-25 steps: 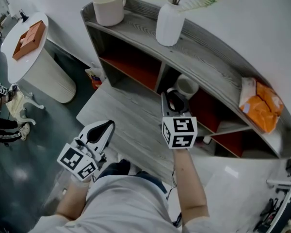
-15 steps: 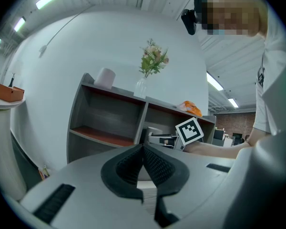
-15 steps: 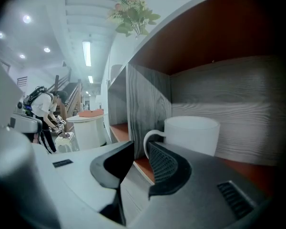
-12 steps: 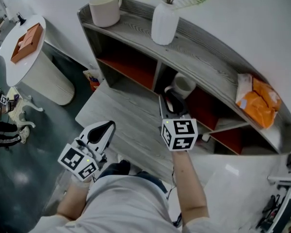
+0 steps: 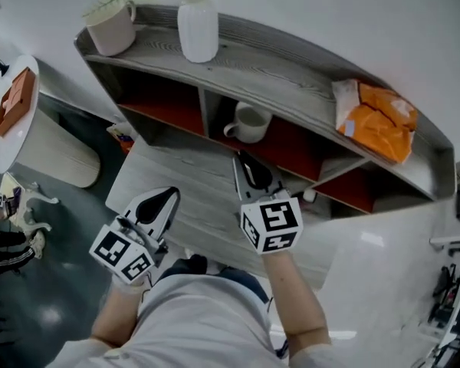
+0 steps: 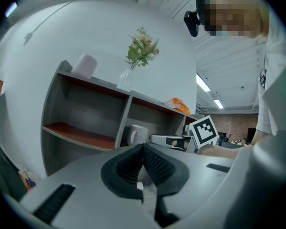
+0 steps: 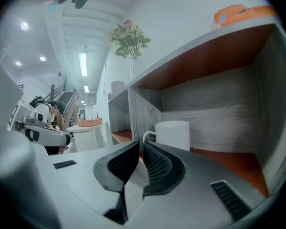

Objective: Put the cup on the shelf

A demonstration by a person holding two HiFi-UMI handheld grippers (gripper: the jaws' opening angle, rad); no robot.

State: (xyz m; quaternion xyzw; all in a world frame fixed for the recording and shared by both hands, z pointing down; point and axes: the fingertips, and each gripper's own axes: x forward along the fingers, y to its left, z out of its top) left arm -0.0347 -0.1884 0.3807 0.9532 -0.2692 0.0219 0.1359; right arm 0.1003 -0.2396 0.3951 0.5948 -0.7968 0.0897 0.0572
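Standing upright in the middle compartment of the shelf (image 5: 291,71), centre frame: 1 white cup (image 5: 250,123). My right tongs (image 5: 251,173), just below it, not touching: closed, empty. My left tongs (image 5: 159,206), lower left: closed, empty.

Two cups (image 5: 249,123) (image 5: 111,27), one vase (image 5: 198,27), one orange bag (image 5: 376,121), one shelf (image 5: 291,71), two grippers (image 5: 162,199) (image 5: 247,165)

The grey wood-grain shelf (image 5: 284,71) stands against the white wall (image 5: 330,14), its compartment floors red-orange. On its top board, from left to right, stand a pale mug (image 5: 111,29), a white vase (image 5: 198,29) with greenery, and, well apart, an orange bag (image 5: 376,121) lying flat. The white cup (image 5: 249,123) stands upright in the middle compartment, handle to the left. A low grey desk (image 5: 180,198) lies just before the shelf.
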